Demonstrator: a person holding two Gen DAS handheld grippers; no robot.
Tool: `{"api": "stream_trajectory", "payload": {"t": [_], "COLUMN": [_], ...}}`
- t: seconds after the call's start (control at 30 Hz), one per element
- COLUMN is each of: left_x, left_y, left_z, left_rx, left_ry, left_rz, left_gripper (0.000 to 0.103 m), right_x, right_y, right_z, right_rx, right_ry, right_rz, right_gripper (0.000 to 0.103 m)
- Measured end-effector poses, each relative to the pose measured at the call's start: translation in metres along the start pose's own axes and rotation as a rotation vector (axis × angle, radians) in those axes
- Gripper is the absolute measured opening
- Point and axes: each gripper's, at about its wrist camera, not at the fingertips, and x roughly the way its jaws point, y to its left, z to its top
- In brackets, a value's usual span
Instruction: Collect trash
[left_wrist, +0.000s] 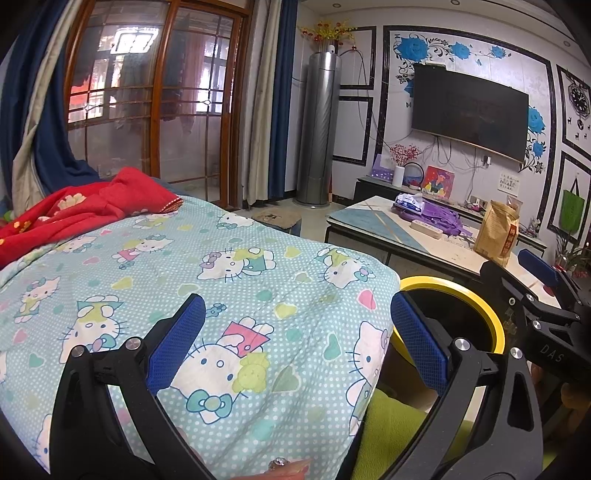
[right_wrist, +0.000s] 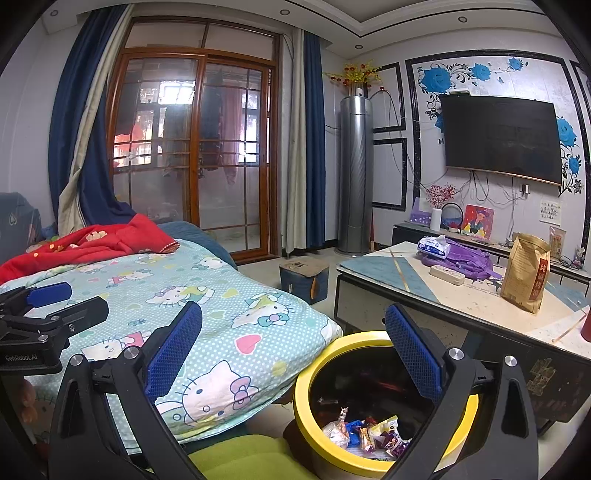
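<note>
both tools stand wide open and hold nothing: the left gripper (left_wrist: 295, 343) hangs over the cartoon-cat quilt (left_wrist: 207, 280) with its two blue pads spread far apart, touching neither cloth nor bin, and the right gripper (right_wrist: 293, 354) hangs with one pad over the quilt's edge and the other over the mouth of the bin, also clear of everything. from largest down — one quilt-covered bed fills the left of both views, with one red blanket (right_wrist: 92, 240) bunched at its far end; one low table (right_wrist: 406, 269) stands across from it, near the bin; one dark television (right_wrist: 502, 138) hangs on the flowered wall, and one tall grey cylinder unit (right_wrist: 356, 173) stands in the corner beside the blue curtains. one yellow-rimmed trash bin (right_wrist: 306, 413) sits on the floor, its rim just beside the quilt's hanging corner and between bed and table; in the left wrist view only an arc of its rim shows, behind the right-hand pad. on the table there are one brown paper bag (right_wrist: 526, 273) standing upright, one purple cloth bundle (right_wrist: 465, 258), one pack of tissues (right_wrist: 434, 245) lying against that bundle, and one white power strip (right_wrist: 447, 275) just in front of it. the trash itself — a small heap of crumpled snack wrappers (right_wrist: 369, 434), too jumbled to count — lies at the bottom of the bin.
</note>
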Motion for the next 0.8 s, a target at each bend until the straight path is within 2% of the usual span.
{"api": "stream_trajectory", "payload": {"t": [0.8], "left_x": [-0.0010], "left_y": [-0.0008], "left_z": [0.0006], "left_rx": [-0.007], "left_ry": [0.004], "left_rz": [-0.005], "left_gripper": [0.092], "right_x": [0.0000], "right_y": [-0.0005], "right_z": [0.0007], "right_rx": [0.001], "right_ry": [0.001], "right_rz": [0.000], "right_gripper": [0.097]}}
